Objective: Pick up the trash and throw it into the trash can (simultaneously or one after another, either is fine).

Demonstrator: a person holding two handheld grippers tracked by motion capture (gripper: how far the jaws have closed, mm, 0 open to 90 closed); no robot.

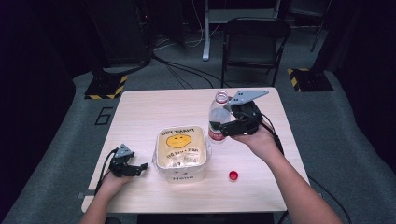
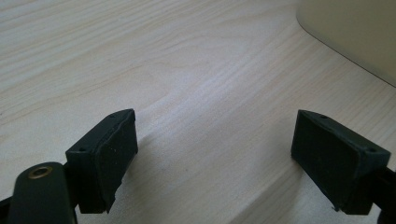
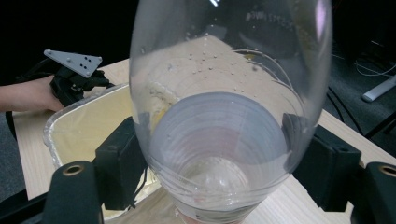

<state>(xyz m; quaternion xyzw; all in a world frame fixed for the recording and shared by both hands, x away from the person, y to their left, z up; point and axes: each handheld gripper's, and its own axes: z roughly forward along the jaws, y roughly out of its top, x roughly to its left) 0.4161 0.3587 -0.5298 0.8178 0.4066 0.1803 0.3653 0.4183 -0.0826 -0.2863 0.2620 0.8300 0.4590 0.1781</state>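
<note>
The clear bottle (image 1: 218, 116) has a red label; the cream tub (image 1: 181, 151) shows a yellow smiley; the cap (image 1: 233, 175) is red.

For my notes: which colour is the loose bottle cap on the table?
Red cap, clearest in the high view.

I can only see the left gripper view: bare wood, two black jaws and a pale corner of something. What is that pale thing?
Observer: A clear plastic tub with a yellow smiley face on it.
Operator: Where is the other hand?
Observer: The right gripper is clamped on a water bottle, beyond the tub's right side.
Operator: Is the bottle capped?
Observer: No. Its neck is open, and a red cap lies on the table right of the tub.
</note>
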